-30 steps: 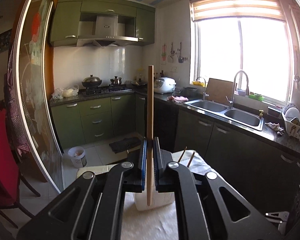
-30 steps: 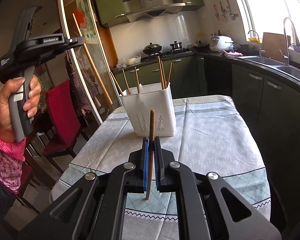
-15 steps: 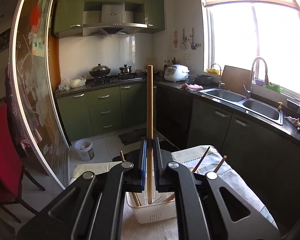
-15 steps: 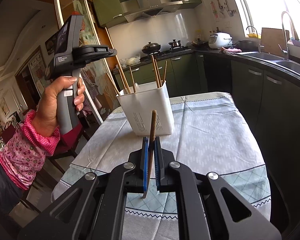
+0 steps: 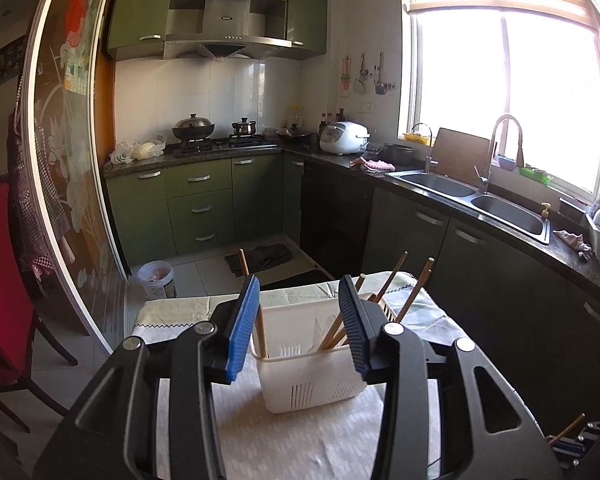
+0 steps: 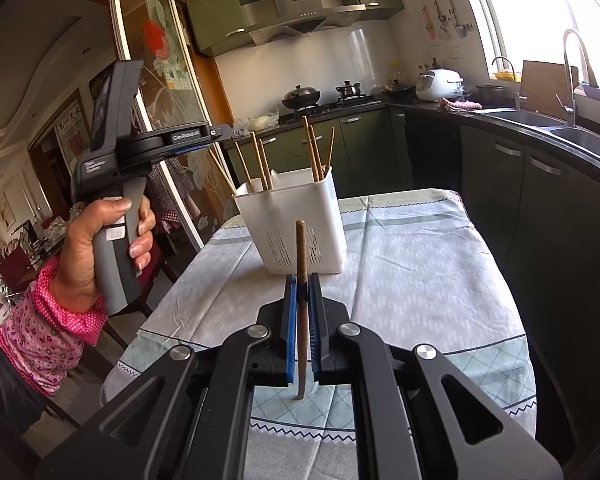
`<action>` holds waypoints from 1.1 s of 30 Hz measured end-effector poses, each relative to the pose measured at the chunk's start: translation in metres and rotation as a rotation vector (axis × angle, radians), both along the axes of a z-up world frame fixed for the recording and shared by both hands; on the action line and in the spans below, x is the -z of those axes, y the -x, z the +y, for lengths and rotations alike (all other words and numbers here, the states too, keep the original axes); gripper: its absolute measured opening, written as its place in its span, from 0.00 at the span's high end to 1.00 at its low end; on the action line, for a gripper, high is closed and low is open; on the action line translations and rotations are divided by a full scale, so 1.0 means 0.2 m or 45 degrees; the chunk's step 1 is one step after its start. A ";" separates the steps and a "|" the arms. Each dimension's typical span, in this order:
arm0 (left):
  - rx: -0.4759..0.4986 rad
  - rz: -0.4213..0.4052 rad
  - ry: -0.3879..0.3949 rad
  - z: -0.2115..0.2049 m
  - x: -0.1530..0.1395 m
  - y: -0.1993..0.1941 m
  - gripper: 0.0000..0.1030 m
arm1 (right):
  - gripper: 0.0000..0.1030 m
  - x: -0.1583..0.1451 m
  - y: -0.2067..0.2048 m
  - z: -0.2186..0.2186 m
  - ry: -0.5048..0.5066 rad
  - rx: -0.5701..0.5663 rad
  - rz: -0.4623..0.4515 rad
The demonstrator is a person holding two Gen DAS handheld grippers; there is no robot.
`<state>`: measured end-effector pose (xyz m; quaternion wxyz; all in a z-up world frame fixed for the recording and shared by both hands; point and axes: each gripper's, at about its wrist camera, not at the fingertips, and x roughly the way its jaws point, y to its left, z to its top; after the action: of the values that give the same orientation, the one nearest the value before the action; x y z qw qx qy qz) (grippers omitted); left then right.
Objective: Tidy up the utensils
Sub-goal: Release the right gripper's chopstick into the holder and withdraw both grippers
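A white slotted basket [image 5: 312, 380] stands on the table with several wooden chopsticks [image 5: 414, 292] leaning in it. My left gripper [image 5: 299, 284] hovers just above and in front of it, its jaws opening with nothing pressed between the blue pads. A light chopstick [image 5: 260, 332] stands in the basket's left corner, right beside the left pad. In the right wrist view, a hand [image 6: 96, 248] holds the left gripper [image 6: 222, 134] over the basket [image 6: 296, 216]. My right gripper [image 6: 301, 280] is shut on a dark wooden chopstick [image 6: 301, 248], upright and nearer than the basket.
A patterned cloth covers the table [image 6: 420, 264], whose rounded front edge is close to me. A red chair [image 5: 0, 280] and a glass sliding door [image 5: 60, 180] stand on the left. Dark cabinets with a double sink [image 5: 480, 196] run along the right.
The left gripper sank toward the basket and its jaws opened, letting go of the long light chopstick, which now stands in the basket. The right gripper kept still, holding its dark chopstick.
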<state>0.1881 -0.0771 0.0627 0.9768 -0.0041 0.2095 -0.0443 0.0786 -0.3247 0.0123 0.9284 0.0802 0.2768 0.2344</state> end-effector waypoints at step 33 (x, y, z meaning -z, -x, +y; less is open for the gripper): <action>-0.240 -0.042 0.121 0.39 0.23 0.74 0.07 | 0.94 -0.65 -0.91 0.52 0.122 0.154 -0.400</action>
<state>0.0394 0.0015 0.0164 0.9786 -0.0692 0.1898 0.0378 0.2601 -0.2198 0.1429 0.9754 0.0148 0.1339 0.1745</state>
